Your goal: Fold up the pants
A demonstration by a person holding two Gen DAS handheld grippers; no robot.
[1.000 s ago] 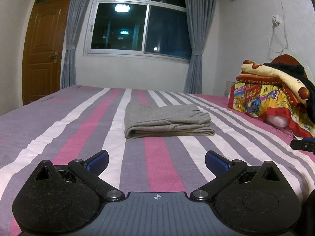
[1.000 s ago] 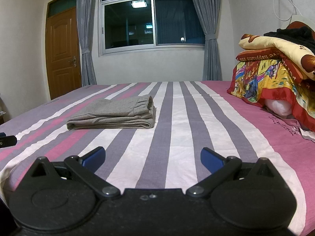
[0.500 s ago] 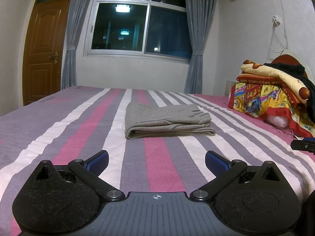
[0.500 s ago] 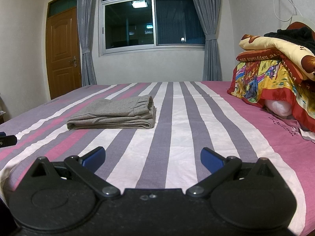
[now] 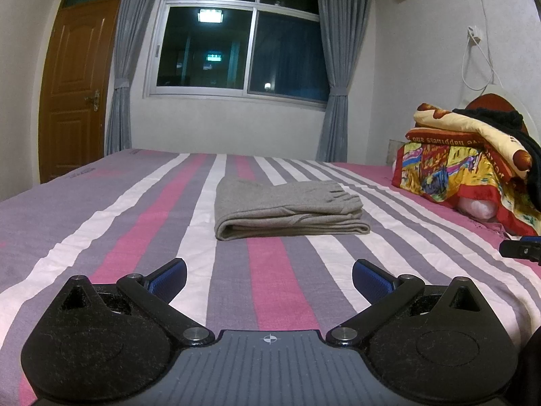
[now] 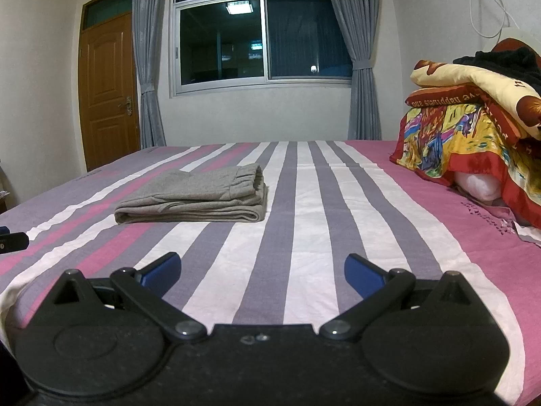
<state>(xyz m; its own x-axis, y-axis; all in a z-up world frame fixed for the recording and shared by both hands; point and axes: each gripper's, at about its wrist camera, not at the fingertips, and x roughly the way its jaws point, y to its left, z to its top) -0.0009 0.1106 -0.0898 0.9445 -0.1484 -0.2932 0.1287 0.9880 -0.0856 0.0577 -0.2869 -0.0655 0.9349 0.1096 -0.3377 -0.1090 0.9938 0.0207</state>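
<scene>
The grey pants (image 5: 287,211) lie folded into a compact stack on the striped bed (image 5: 270,277), ahead of my left gripper (image 5: 268,275), which is open and empty and well short of them. In the right wrist view the folded pants (image 6: 196,199) lie ahead and to the left of my right gripper (image 6: 262,270), also open and empty. The tip of the right gripper shows at the right edge of the left wrist view (image 5: 522,249), and the tip of the left gripper at the left edge of the right wrist view (image 6: 12,241).
A pile of colourful quilts and a pillow (image 5: 473,169) sits at the right end of the bed, also in the right wrist view (image 6: 473,125). A window with grey curtains (image 5: 236,47) and a wooden door (image 5: 74,88) are on the far wall.
</scene>
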